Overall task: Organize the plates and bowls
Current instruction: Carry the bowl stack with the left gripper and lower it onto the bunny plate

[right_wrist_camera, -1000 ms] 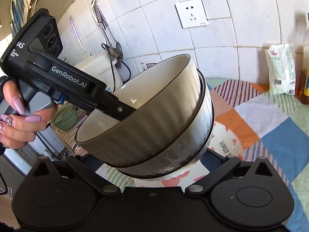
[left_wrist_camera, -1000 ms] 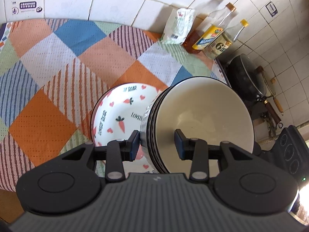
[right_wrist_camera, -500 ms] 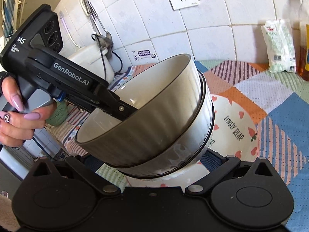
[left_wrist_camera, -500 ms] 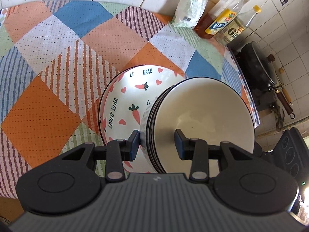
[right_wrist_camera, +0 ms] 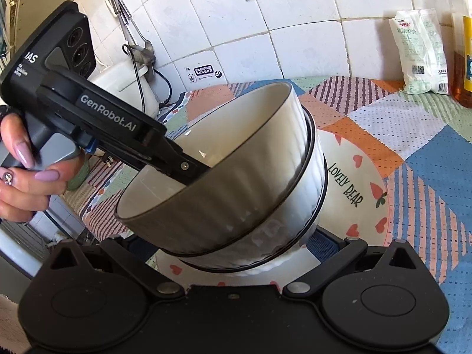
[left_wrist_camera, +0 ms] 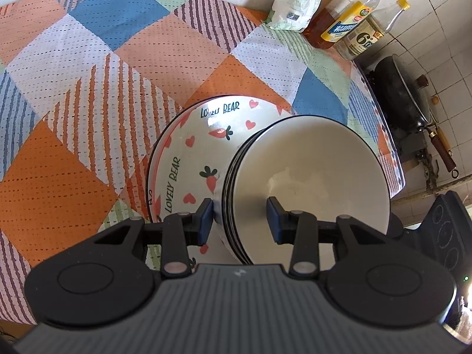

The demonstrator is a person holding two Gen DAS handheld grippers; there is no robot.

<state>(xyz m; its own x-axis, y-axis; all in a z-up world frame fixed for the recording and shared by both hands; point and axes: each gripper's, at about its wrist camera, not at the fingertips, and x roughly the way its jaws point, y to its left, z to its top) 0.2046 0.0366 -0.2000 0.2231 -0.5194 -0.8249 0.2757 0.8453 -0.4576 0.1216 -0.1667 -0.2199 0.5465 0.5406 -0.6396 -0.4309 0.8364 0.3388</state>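
We are in a white-tiled kitchen, over a counter covered by a patchwork cloth [left_wrist_camera: 88,94] of orange, blue and striped squares.

Starting at the fingers: our left gripper [left_wrist_camera: 239,221] pinches the near rim of a stack of nested cream bowls [left_wrist_camera: 312,177], one blue pad [left_wrist_camera: 205,219] outside the wall and the other inside. The stack is tilted and held up, with its opening facing the camera. In the right wrist view our right gripper [right_wrist_camera: 236,244] sits below the same stack [right_wrist_camera: 224,177], its fingers spread to either side; the fingertips are hidden behind the bowls, so we cannot tell whether they touch. The left gripper's black body [right_wrist_camera: 97,118] and the hand [right_wrist_camera: 26,174] holding it show in that view, gripping the top bowl's rim.

Just under and beside the stack lies a large plate [left_wrist_camera: 191,153] printed with carrots, hearts and the words LOVELY BEAR, flat on the cloth. Whether the lowest bowl already rests on it we cannot tell.

Further out, against the wall, stand a white packet [left_wrist_camera: 298,3] and two bottles [left_wrist_camera: 354,20]; a dark wok [left_wrist_camera: 404,94] sits beyond the counter's edge.

We judge the task well advanced: the bowls are already nested together, and what seems left is setting the stack down level on the plate and letting go.
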